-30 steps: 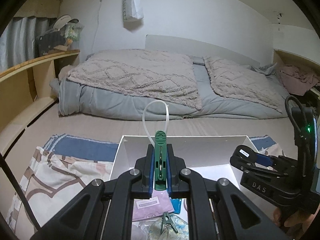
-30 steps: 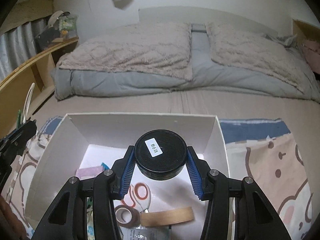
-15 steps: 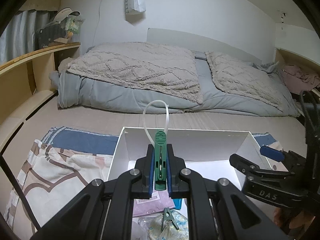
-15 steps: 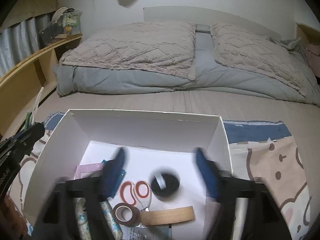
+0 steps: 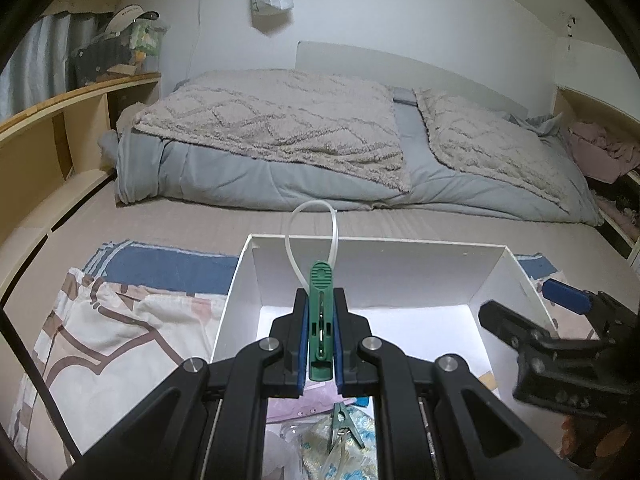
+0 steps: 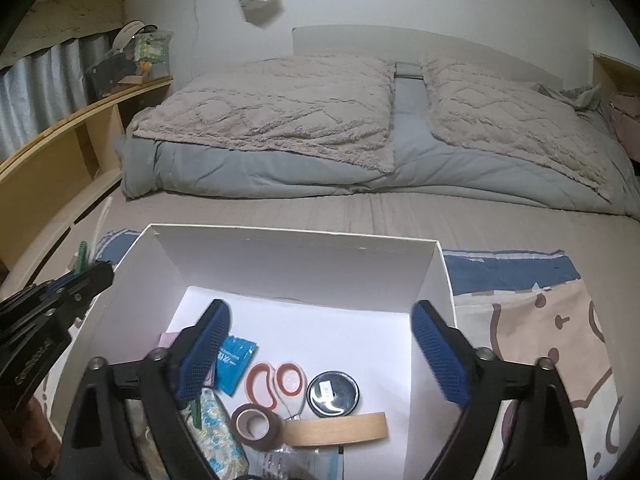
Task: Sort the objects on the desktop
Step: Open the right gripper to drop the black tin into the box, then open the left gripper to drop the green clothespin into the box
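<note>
My left gripper (image 5: 321, 309) is shut on a green clip (image 5: 321, 320) with a white plastic loop, held upright above the near left part of the white box (image 5: 376, 276). In the right wrist view the clip (image 6: 82, 256) shows at the box's left rim. My right gripper (image 6: 320, 312) hovers over the box, its jaws opening wide with nothing between them. A round black tin (image 6: 333, 393) lies on the box floor below it, beside red-handled scissors (image 6: 280, 384). The right gripper (image 5: 532, 308) also appears at the box's right side in the left wrist view.
The box also holds a brown tape roll (image 6: 256, 426), a beige tape roll (image 6: 340, 428), a blue packet (image 6: 232, 360) and another green clip (image 5: 340, 420). It sits on a patterned cloth (image 5: 120, 320). Behind are folded blankets (image 6: 280, 120); a wooden shelf (image 5: 60, 128) runs along the left.
The right gripper has let go of the black tin, which dropped onto the box floor, and its jaws have spread wide. The left gripper has kept its hold on the clip.
</note>
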A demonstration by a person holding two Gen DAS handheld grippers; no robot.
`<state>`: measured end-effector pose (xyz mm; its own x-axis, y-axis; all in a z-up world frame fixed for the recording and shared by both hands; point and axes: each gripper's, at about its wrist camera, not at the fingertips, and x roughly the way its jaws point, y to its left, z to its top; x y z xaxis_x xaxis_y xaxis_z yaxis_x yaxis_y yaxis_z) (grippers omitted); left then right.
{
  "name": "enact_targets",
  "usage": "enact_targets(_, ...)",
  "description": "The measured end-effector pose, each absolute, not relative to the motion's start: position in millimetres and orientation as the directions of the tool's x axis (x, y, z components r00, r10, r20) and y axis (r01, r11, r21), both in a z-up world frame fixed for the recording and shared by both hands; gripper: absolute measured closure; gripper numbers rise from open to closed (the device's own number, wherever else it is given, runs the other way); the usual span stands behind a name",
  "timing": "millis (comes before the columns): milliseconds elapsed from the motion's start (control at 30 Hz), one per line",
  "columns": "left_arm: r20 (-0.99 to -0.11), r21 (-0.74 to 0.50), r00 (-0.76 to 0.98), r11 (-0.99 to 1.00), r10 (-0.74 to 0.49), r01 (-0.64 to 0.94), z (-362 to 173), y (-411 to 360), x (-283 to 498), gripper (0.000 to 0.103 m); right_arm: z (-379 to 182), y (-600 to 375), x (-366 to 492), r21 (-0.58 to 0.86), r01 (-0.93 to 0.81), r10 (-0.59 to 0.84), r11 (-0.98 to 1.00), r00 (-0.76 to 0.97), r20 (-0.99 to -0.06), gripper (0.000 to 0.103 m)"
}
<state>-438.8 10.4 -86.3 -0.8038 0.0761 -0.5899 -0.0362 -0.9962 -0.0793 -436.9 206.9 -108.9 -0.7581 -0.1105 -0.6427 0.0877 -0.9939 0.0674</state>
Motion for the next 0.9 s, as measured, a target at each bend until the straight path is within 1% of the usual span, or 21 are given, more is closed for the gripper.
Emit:
enact_targets(167, -0.617, -0.067, -0.785, -0.998, 0.056, -0.019, -94.3, 7.4, -441.7, 0.093, -117.7, 201.8, -432.2, 0.048, 0.128, -0.128, -0.991, -0.738, -0.663, 0.003)
enact_targets(367, -0.643, -0.042, -0.765, -0.999, 0.026, 0.001, -102.6, 3.5, -442.9, 0.093, -113.6, 202.6, -426.8, 0.043, 0.136, -0.131, -0.99, -0.745, -0.654, 0.003)
enact_targets(833, -0.658, 0.004, -0.752, -1.0, -0.022, 0.025, -113.3, -0.1, -439.2, 0.093, -114.6, 204.5, -418.8, 0.053, 0.13, -0.132, -0.99, -0.737, -0.663, 0.003)
enact_targets(867, -0.663, -0.007, -0.749, -1.0, -0.011, 0.021, -114.1, -0.9, -439.6, 0.092, -114.5, 204.7, -418.2, 0.056, 0.13, -0.134, -0.99, -0.737, -0.663, 0.003)
enact_targets(900, -0.671, -0.019, -0.742, -1.0, 0.0, 0.018, -115.1, -1.5, -440.0, 0.086, -114.3, 204.7, -417.6, 0.057, 0.131, -0.136, -0.99, -0.737, -0.662, 0.003)
